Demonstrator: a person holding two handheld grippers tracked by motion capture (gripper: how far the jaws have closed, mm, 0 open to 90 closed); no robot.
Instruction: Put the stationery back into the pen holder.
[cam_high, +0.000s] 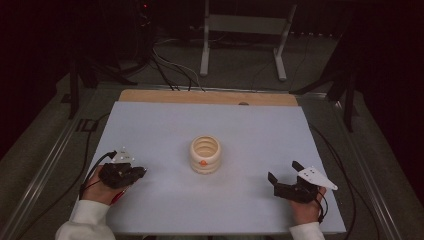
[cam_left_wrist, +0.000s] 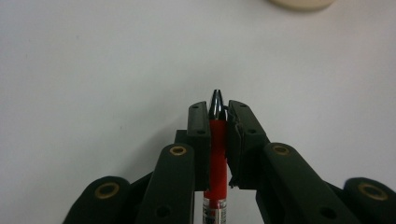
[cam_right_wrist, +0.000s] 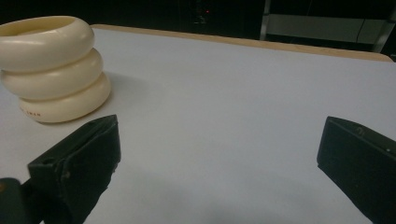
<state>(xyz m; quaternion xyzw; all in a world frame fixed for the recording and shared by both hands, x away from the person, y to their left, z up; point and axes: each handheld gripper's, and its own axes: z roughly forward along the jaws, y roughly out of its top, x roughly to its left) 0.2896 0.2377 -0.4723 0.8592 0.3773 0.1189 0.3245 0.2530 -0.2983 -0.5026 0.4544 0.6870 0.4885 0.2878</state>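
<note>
High view placed the left gripper (cam_high: 142, 172) low over the white table (cam_high: 150, 125) near its left front corner, jaws pointing right toward the centre, the hand (cam_high: 97, 187) and white sleeve (cam_high: 82, 222) entering from the bottom edge. Its jaws were clamped on a red pen (cam_left_wrist: 216, 154), the metal tip poking just past the pads and the barrel running back between them; the red end showed behind the hand. The right gripper (cam_high: 285, 172) sat near the right front corner, angled up-left, jaws spread wide with nothing between them. A cream ribbed pot (cam_high: 205, 154) stood upright at mid-table, well apart from both grippers, with bare surface all round it. The table's far edge showed a wooden strip (cam_high: 207, 97). Small red lettering on the pot's lowest ring was too small to read, as was print on the pen's barrel.
</note>
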